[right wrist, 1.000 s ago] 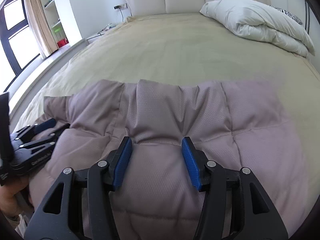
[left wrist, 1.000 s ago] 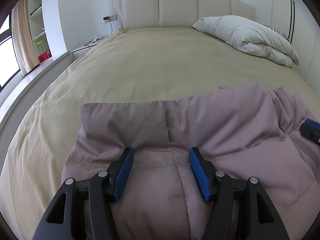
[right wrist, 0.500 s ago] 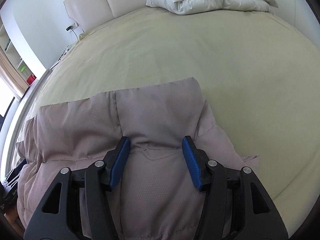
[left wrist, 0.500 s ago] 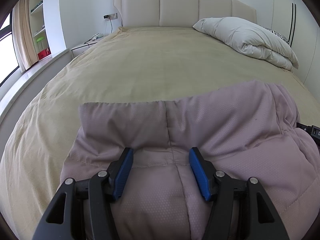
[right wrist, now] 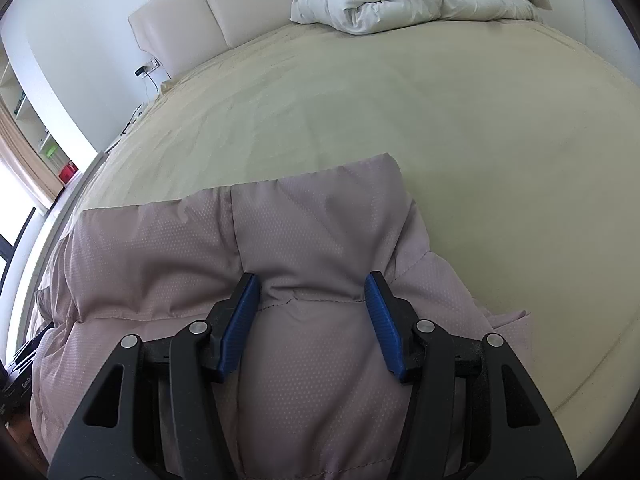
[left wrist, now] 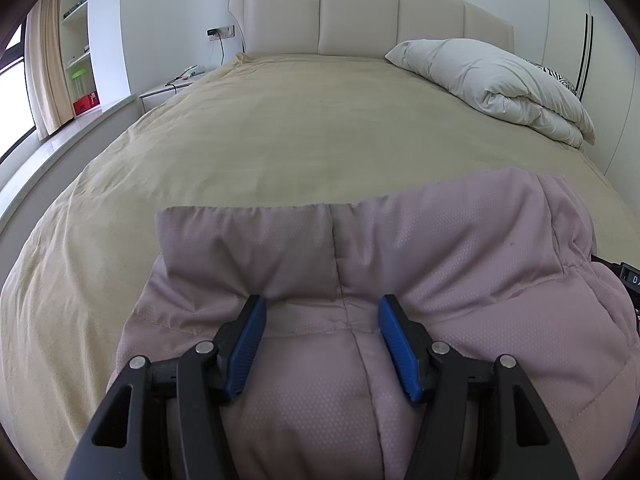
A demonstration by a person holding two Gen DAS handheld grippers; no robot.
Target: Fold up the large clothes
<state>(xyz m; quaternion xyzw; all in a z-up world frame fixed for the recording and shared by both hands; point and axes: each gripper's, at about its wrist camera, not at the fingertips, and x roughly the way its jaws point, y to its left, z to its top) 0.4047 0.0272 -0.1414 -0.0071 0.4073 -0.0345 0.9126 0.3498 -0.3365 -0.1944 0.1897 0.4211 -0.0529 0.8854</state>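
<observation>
A mauve quilted puffer garment [left wrist: 440, 248] lies on the beige bed near its foot; it also shows in the right wrist view [right wrist: 304, 216]. My left gripper [left wrist: 322, 306] is open, its blue pads [left wrist: 248, 340] spread over a padded seam near the garment's left side. My right gripper [right wrist: 312, 286] is open too, its pads [right wrist: 382, 320] astride a stitched seam near the garment's right edge. Fabric bulges between both pairs of fingers without being pinched. A bit of the right gripper's black body shows at the left wrist view's right edge [left wrist: 628, 276].
The beige bedspread [left wrist: 320, 128] stretches to a cream headboard [left wrist: 360, 12]. A folded white duvet [left wrist: 500, 80] lies at the far right. A bedside table, shelves and a window ledge [left wrist: 60, 136] run along the left. The bed's right edge [right wrist: 592, 360] is close.
My right gripper has swung from the garment's middle to its right edge and tilted; the view now looks across the bed. The garment's right part has bunched up. My left gripper has stayed put.
</observation>
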